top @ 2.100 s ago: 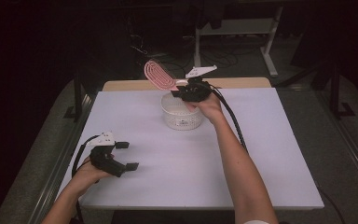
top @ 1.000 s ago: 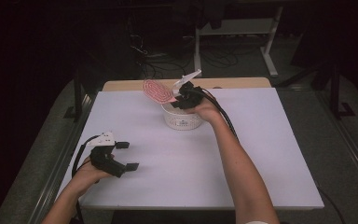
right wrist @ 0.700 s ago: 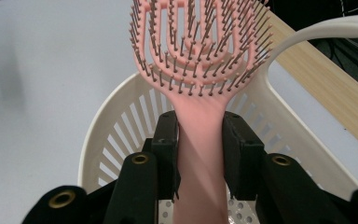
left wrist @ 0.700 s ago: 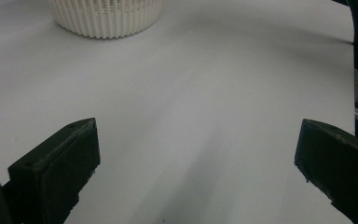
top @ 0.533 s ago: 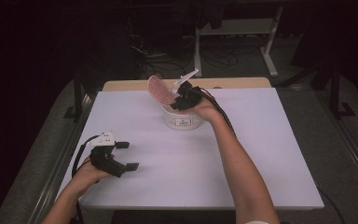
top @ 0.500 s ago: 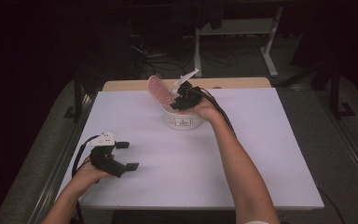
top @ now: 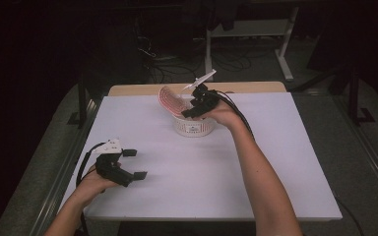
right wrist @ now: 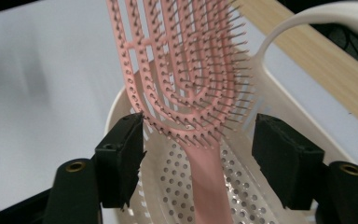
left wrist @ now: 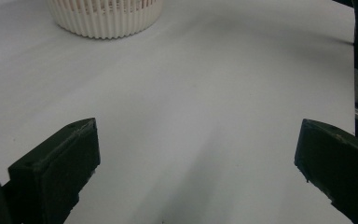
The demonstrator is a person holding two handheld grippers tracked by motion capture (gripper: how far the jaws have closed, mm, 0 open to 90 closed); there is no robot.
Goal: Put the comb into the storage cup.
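Note:
A pink vented hairbrush (top: 170,101) stands handle-down in a white slotted basket (top: 192,129) at the back middle of the table. Its head leans out over the basket's left rim. My right gripper (top: 193,105) hovers over the basket. In the right gripper view the brush (right wrist: 186,60) rises between my right gripper (right wrist: 200,137) jaws, which have just been opening; the right pad stands clear of the bristles and the left pad is just at their edge. My left gripper (top: 135,163) rests at the table's front left, open (left wrist: 200,158) with nothing between its jaws.
A white sheet (top: 275,162) covers the table, with a wooden strip (top: 256,87) along the far edge. The basket's white handle (right wrist: 317,14) arches up at its far side. In the left gripper view the basket (left wrist: 105,21) sits far ahead.
The brush has tipped from nearly flat above the basket to upright, handle down inside it. The right jaws have spread away from it. The left hand has not moved.

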